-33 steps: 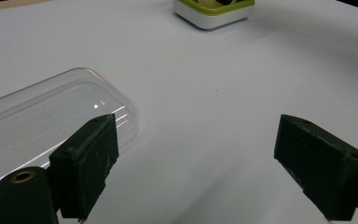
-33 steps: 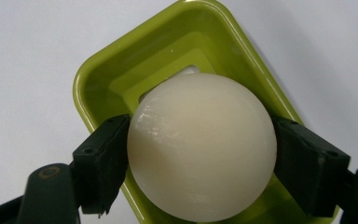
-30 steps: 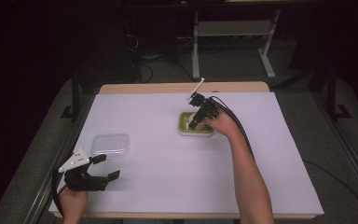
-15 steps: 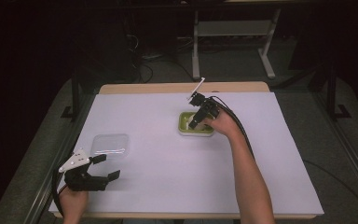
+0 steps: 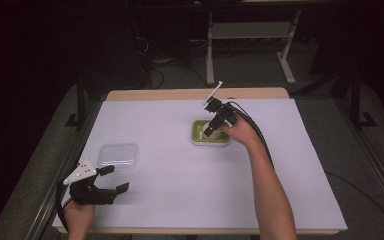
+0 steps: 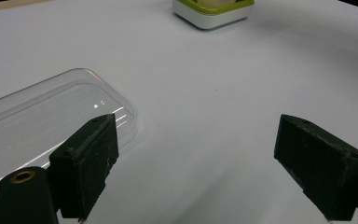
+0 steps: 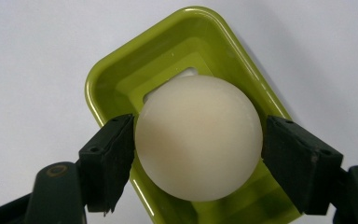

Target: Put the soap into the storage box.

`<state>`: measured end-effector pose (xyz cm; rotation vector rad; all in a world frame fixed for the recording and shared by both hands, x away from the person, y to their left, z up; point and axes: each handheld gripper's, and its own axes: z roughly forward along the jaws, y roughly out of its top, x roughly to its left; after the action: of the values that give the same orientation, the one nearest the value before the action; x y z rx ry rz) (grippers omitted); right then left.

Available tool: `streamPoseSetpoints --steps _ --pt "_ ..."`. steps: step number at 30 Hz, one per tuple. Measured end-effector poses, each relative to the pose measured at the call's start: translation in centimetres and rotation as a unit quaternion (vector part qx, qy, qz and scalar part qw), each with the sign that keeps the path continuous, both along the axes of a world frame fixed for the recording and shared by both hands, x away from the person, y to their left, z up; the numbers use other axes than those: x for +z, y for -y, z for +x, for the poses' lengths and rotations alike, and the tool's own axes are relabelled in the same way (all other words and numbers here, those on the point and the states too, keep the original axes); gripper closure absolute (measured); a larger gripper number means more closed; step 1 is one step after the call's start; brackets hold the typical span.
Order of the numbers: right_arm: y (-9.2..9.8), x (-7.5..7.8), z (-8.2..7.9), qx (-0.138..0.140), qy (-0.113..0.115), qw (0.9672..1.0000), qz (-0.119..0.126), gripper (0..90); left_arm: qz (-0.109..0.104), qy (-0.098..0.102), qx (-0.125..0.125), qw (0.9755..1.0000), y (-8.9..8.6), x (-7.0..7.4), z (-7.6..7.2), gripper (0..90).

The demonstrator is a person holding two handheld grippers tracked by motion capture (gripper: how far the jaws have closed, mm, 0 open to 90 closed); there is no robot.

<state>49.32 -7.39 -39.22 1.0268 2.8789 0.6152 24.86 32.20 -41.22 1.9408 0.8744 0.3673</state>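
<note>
**Ball gripped over the green tray; lid untouched**

High view. Landmark: the green tray (image 5: 210, 133), right of centre on the white table (image 5: 180, 200). The right gripper (image 5: 209, 131) points down into the tray from its far side, the hand (image 5: 240, 131) just right of it. The clear lid (image 5: 118, 155) lies flat, well to the left of the tray and nearer the person. The left gripper (image 5: 116, 180) rests nearer still than the lid, jaws spread, holding nothing.

Left gripper view. Its jaws stand wide apart over bare table; the clear lid (image 6: 51, 116) lies just beyond the left jaw, apart from it. The tray (image 6: 213, 11) sits far off at the top edge.

Right gripper view. The right gripper (image 7: 198, 158) clenches a pale ball (image 7: 198, 138), one jaw pressed on each side. The ball sits over the middle of the tray (image 7: 121, 79); whether it touches the tray floor I cannot tell.

Judgement: the work looks early to midway. The ball is grasped at the tray, neither clearly released nor carried away. The lid is not yet picked up or fitted.

Against the frames from 1.0 s and 0.5 s ago: no visible change. Both grippers, tray and lid keep their places.
</note>
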Motion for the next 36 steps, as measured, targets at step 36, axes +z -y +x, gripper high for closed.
streamPoseSetpoints --steps 36 --pt "2.7 1.8 -2.9 -0.010 0.011 0.9991 0.041 23.9 0.004 0.001 -0.003 1.0000 0.3 0.0 -0.1 13.0"
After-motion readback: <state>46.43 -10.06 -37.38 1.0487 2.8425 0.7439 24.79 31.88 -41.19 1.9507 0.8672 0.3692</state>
